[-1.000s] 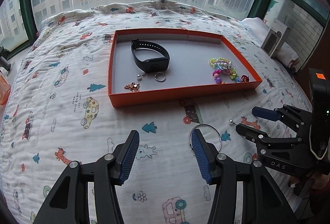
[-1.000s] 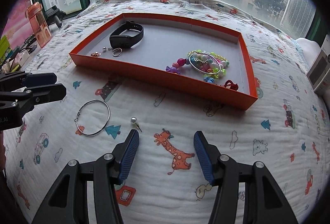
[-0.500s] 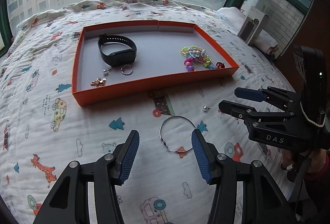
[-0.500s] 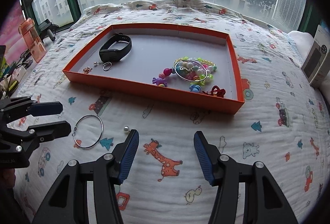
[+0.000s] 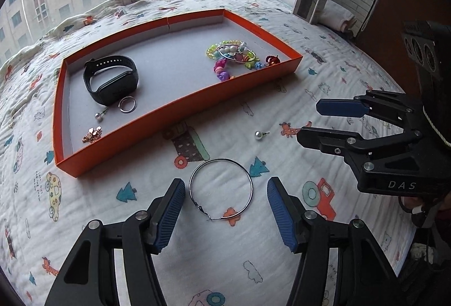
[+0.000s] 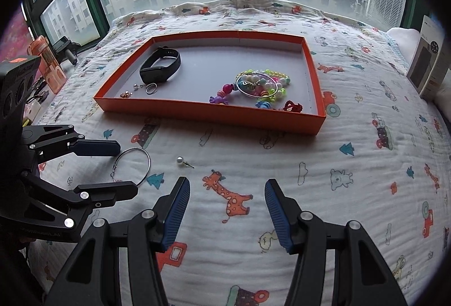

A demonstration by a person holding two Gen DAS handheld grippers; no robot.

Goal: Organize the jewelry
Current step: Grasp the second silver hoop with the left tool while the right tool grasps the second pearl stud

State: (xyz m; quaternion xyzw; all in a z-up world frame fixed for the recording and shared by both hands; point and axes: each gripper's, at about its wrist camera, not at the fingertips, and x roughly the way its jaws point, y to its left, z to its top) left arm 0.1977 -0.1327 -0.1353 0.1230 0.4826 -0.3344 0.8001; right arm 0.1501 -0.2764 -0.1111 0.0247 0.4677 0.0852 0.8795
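A silver hoop earring (image 5: 221,189) lies flat on the printed blanket, between the fingertips of my open left gripper (image 5: 225,203); it also shows in the right wrist view (image 6: 132,165). A pearl stud (image 5: 258,135) lies beyond it, also in the right wrist view (image 6: 180,161). My right gripper (image 6: 225,204) is open and empty above the blanket, right of the stud. The orange tray (image 5: 180,120) holds a black watch band (image 5: 111,80), a ring (image 5: 127,104), a pearl stud (image 5: 98,115), a gold piece (image 5: 91,134) and colourful bead bracelets (image 5: 234,55).
A boxed item (image 5: 311,0) stands on white cloth at the back right. In the right wrist view an orange container (image 6: 49,63) and small clutter sit past the bed's left edge. Windows run behind the bed.
My left gripper has moved right and forward, so the hoop earring now lies between its fingertips. The right gripper has shifted a little; both stay open.
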